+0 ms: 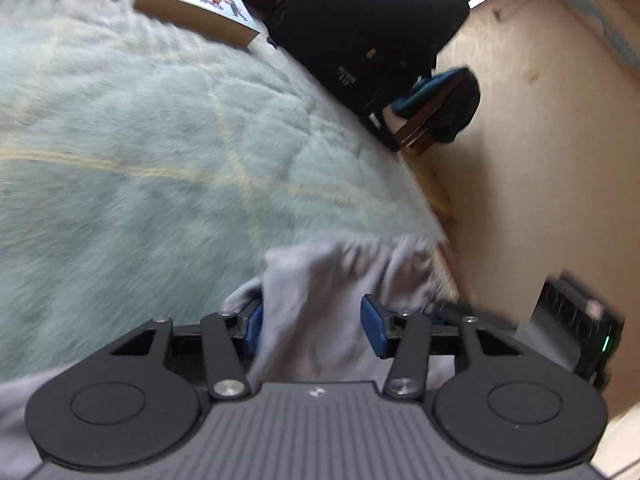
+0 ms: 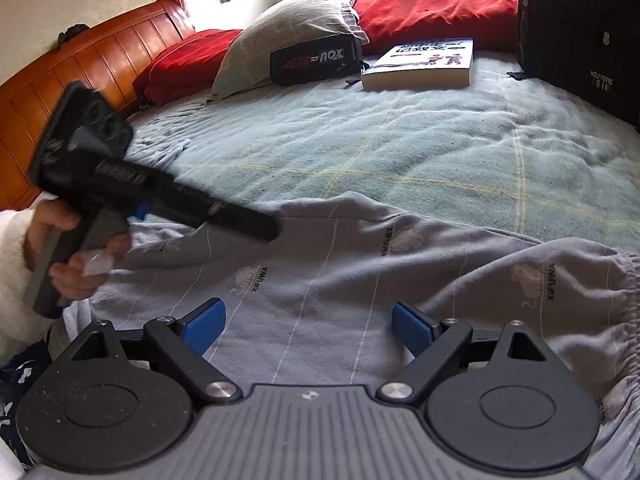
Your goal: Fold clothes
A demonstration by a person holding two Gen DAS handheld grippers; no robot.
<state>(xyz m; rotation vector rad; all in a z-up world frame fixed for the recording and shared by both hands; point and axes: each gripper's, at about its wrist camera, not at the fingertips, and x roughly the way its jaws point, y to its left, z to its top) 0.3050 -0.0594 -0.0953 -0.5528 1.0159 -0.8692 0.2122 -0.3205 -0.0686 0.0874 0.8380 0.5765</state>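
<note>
A grey garment printed with XIFUWA (image 2: 360, 276) lies spread on the pale green bed cover, with an elastic waistband at its right end. My right gripper (image 2: 308, 326) is open just above the cloth, a blue pad on each side. My left gripper (image 1: 312, 326) has its blue pads apart with a bunch of the grey garment (image 1: 320, 292) between them; the cloth hangs near the bed's edge. The left gripper also shows in the right wrist view (image 2: 240, 220), held in a hand over the garment's left end. The left wrist view is blurred.
A book (image 2: 420, 64) lies at the far side of the bed (image 2: 360, 140). A black bag (image 2: 580, 28) stands at the far right, red pillows (image 2: 432, 12) and a grey pillow (image 2: 288, 28) by the wooden headboard (image 2: 80, 64). The floor (image 1: 520, 160) lies to the right of the bed.
</note>
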